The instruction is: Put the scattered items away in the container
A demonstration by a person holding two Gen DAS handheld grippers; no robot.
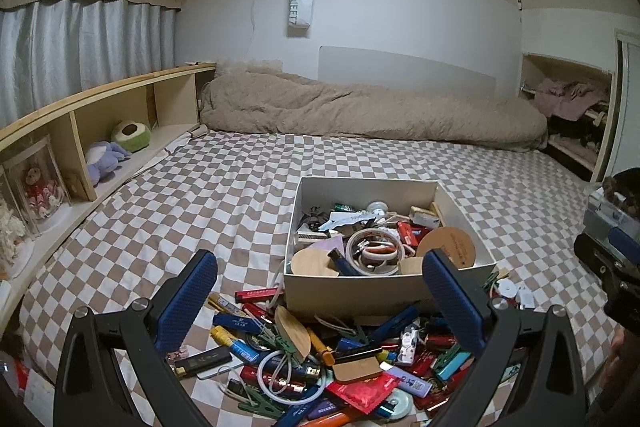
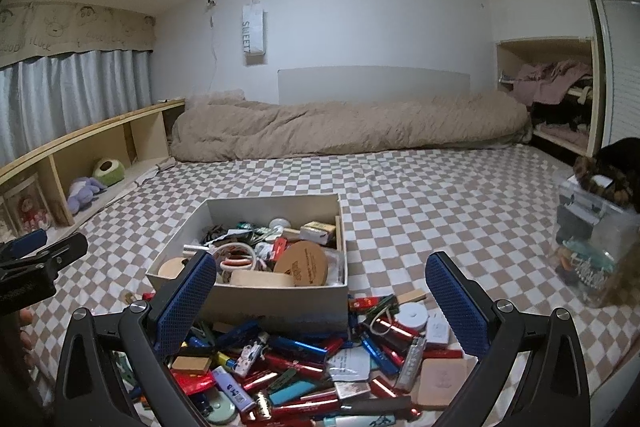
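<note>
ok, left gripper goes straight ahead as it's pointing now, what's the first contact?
Probably the white box: its near wall sits dead centre between the open, empty jaws of the left gripper. If the line dips, the pile of scattered items in front comes first. Depth is unclear.

Home bedroom: bed (image 1: 248, 187), duvet (image 1: 360, 111), curtains (image 1: 80, 43)

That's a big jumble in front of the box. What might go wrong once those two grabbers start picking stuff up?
1. The pile is dense and overlapping, so an open hand-held gripper may pinch two things at once or knock neighbours aside.
2. The box already looks heaped near its rim; added items might slide back out.
3. The white loop is threaded among other pieces, so lifting it could drag them along.
</note>
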